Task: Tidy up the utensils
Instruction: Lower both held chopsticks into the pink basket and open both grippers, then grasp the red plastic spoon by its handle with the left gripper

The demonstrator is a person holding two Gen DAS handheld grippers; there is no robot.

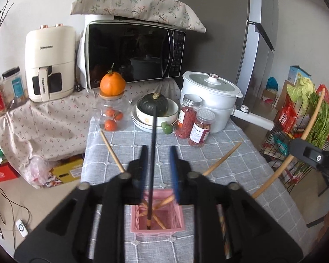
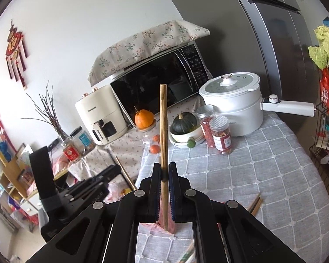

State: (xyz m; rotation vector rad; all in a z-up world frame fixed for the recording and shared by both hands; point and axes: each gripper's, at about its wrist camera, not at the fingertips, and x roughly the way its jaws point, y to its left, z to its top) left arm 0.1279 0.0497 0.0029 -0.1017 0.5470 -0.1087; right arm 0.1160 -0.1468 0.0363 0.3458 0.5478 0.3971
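A pink slotted basket (image 1: 157, 229) stands on the grey quilted cloth, just below my left gripper (image 1: 159, 151). The left gripper is open; a black chopstick (image 1: 153, 153) stands between its fingers with its tip down in the basket, touching neither pad. Several wooden chopsticks (image 1: 162, 201) lean in the basket. My right gripper (image 2: 164, 167) is shut on a wooden chopstick (image 2: 163, 127), held upright over the basket's pink edge (image 2: 162, 221). The right gripper also shows in the left wrist view (image 1: 313, 156).
Loose wooden chopsticks lie on the cloth (image 1: 111, 151) (image 1: 222, 159) (image 2: 255, 203). At the back stand stacked bowls with a green squash (image 1: 156, 106), two spice jars (image 1: 194, 120), a white electric pot (image 1: 210, 96), a glass jar of oranges (image 1: 111, 114), a microwave (image 1: 133, 52). A wire rack (image 1: 296, 131) is on the right.
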